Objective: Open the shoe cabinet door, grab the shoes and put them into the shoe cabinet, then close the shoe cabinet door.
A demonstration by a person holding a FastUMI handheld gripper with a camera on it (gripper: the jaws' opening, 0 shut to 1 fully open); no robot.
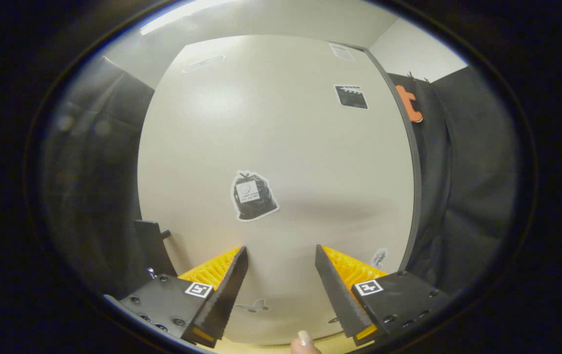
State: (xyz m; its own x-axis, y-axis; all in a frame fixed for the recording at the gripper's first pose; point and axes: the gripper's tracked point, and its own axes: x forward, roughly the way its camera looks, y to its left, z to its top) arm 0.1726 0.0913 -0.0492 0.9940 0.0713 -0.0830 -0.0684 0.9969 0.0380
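A pale beige cabinet door stands flat and close in front of me, with several stickers on it; a sticker of a black bag sits just beyond my fingers. My gripper is open, its two fingers spread apart with nothing between them, the tips near the door's lower part. The door's dark right edge runs down beside the black cloth. A person's fingertip shows below, between the fingers.
Black cloth walls hang to the right and left of the door. A dark bracket-like object sits by the door's lower left edge. A white wall lies above at the back.
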